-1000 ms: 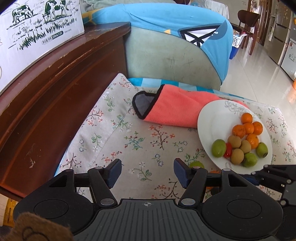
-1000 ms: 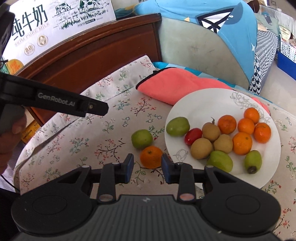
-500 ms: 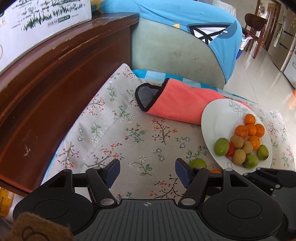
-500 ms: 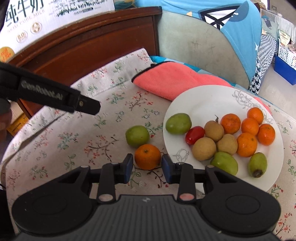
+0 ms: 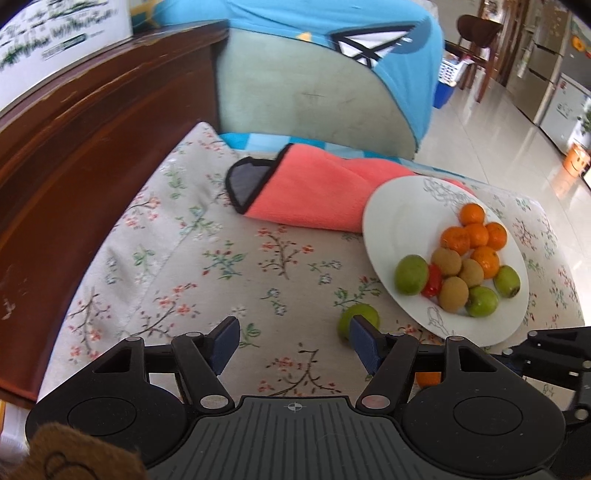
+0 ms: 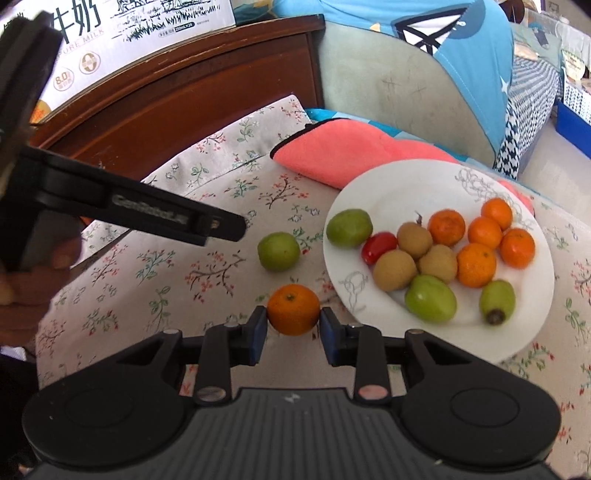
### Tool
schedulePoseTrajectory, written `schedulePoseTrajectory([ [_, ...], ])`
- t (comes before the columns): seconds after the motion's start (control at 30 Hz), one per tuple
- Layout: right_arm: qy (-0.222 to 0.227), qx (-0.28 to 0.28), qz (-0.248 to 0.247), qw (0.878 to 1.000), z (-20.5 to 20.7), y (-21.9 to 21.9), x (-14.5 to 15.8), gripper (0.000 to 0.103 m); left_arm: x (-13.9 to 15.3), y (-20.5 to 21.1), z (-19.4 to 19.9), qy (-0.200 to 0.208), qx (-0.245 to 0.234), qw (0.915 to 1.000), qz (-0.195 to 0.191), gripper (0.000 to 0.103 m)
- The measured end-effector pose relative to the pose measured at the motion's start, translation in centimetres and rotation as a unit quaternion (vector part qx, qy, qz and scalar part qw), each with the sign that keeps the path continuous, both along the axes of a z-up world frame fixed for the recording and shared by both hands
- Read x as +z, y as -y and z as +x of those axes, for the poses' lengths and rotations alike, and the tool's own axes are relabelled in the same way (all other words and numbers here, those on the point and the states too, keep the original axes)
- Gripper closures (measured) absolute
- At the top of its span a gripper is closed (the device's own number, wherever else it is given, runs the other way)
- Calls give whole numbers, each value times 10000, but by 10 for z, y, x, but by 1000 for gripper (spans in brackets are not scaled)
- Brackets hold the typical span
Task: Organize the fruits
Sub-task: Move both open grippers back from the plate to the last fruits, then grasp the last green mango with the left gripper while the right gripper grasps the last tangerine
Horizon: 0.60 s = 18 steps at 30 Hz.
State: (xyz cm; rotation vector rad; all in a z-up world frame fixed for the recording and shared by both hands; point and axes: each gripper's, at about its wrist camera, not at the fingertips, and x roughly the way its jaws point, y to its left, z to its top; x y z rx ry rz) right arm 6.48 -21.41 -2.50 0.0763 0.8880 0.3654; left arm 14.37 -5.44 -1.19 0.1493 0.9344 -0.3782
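Right view: right gripper (image 6: 293,325) pinches the tangerine (image 6: 293,308), at 7 o'clock off the plate (image 6: 388,184).
Left view: left gripper (image 5: 293,345) spread, empty; tangerine mostly hidden.

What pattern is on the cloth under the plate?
A floral print of small red, blue and green sprigs on the beige cloth, clearest in the left wrist view.

We see a floral cloth (image 5: 207,273) spread underneath, with a folded coral towel (image 5: 314,199) lying on it — grey inside. Behind stand a dark wooden headboard (image 6: 207,88), a milk carton (image 6: 147,18) above it, and a blue-draped cushion (image 5: 317,92).
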Motion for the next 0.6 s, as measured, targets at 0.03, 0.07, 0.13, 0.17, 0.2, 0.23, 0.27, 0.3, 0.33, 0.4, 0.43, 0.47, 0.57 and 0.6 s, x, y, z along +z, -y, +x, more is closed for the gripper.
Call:
schedulePoseTrajectory([
  [0.03, -17, 9, 11, 10000, -2, 2, 0, 72, -1, 3, -1, 31, -45, 10000, 22, 37],
  [0.07, -34, 13, 21, 10000, -3, 3, 0, 72, -3, 5, -1, 62, -87, 9999, 42, 37],
  [0.13, -66, 15, 45, 10000, -6, 6, 0, 72, -5, 10, -2, 120, -166, 9998, 55, 38],
  [0.17, -86, 10, 54, 9999, -7, 7, 0, 72, -6, 12, -2, 141, -201, 9997, 53, 38],
  [0.2, -98, 0, 56, 9999, -9, 8, 0, 72, -7, 14, -2, 152, -232, 9996, 52, 38],
  [0.23, -99, -7, 62, 9999, -10, 9, 0, 72, -8, 16, -2, 156, -258, 9995, 51, 38],
  [0.27, -100, -20, 75, 9999, -10, 10, 1, 72, -10, 18, -1, 150, -279, 9995, 52, 38],
  [0.3, -99, -35, 95, 9999, -11, 10, 1, 72, -12, 19, -1, 138, -304, 9994, 57, 39],
  [0.33, -99, -53, 119, 9999, -11, 12, 1, 72, -13, 21, -1, 130, -331, 9993, 69, 39],
  [0.4, -102, -99, 146, 9998, -11, 14, 2, 72, -16, 24, -1, 145, -388, 9991, 76, 39],
  [0.43, -103, -127, 156, 9997, -12, 15, 3, 72, -16, 25, -1, 161, -410, 9990, 68, 40],
  [0.47, -108, -154, 173, 9997, -11, 16, 3, 72, -17, 27, -2, 169, -433, 9989, 68, 41],
  [0.57, -125, -231, 232, 9994, -11, 19, 4, 72, -21, 31, -1, 122, -503, 9986, 72, 49],
  [0.6, -132, -259, 244, 9993, -11, 21, 4, 72, -22, 33, -1, 89, -521, 9986, 76, 52],
])
